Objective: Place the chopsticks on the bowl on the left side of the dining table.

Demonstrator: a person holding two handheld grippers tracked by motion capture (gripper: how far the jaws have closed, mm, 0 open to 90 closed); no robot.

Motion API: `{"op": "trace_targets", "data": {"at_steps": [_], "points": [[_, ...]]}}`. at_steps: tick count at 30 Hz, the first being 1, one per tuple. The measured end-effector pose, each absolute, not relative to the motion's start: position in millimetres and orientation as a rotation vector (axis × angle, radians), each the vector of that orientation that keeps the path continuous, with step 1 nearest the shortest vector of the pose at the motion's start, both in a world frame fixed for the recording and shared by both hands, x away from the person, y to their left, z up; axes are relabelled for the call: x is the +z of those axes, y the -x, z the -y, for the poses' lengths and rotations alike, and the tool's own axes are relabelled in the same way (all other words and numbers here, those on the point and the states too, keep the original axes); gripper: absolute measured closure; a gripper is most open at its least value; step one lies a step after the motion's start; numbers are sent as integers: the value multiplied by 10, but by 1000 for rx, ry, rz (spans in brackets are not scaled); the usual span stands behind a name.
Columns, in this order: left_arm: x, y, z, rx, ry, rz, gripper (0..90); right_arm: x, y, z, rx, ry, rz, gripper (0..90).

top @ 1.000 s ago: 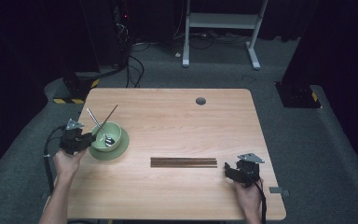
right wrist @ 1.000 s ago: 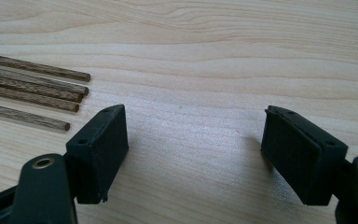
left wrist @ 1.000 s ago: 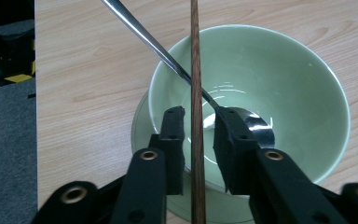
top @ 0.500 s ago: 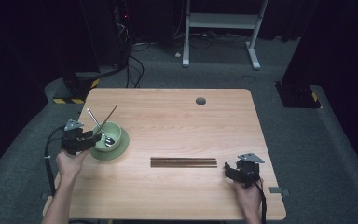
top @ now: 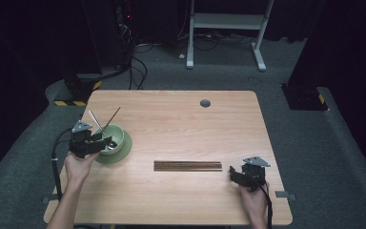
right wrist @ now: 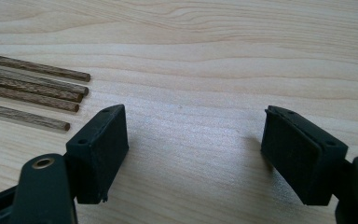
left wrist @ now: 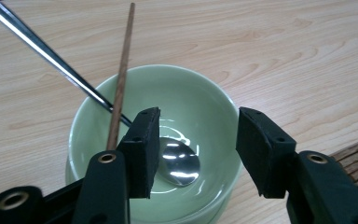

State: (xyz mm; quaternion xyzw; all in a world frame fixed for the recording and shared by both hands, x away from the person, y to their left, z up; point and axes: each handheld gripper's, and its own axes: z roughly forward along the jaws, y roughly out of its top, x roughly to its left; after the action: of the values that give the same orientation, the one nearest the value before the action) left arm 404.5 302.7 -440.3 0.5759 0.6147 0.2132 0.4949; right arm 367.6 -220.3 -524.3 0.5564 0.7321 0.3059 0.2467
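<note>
right gripper (top: pixel 235 175) is waiting near the table's front edge, jaws spread, empty. four sticks (top: pixel 188 165) are lying mid-table, not yet moved. left gripper (top: pixel 98 141) has just been opening over the bowl (top: pixel 119 135), nothing between its jaws; one stick (left wrist: pixel 121 79) and a spoon (left wrist: pixel 177 161) are sitting in it.

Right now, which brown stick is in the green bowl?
The lone chopstick leaning on the bowl rim beside the metal spoon. The other chopsticks lie flat together on the table, mid-table.

My high view looks down across the whole table (top: pixel 181 119); both close gripper views share its chopsticks (top: pixel 188 165).
</note>
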Motion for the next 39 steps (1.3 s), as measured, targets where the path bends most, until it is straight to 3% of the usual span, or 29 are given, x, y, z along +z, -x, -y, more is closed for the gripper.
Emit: {"op": "trace_targets", "data": {"at_steps": [18, 39], "points": [[-4312, -4053, -2700, 442, -1393, -1420, 338, -5243, -3676, 2203, 834, -1517, -1997, 224], [-4245, -4074, -2357, 348, -1393, -1322, 310, -5243, -3676, 2203, 834, -1518, -1997, 224]]}}
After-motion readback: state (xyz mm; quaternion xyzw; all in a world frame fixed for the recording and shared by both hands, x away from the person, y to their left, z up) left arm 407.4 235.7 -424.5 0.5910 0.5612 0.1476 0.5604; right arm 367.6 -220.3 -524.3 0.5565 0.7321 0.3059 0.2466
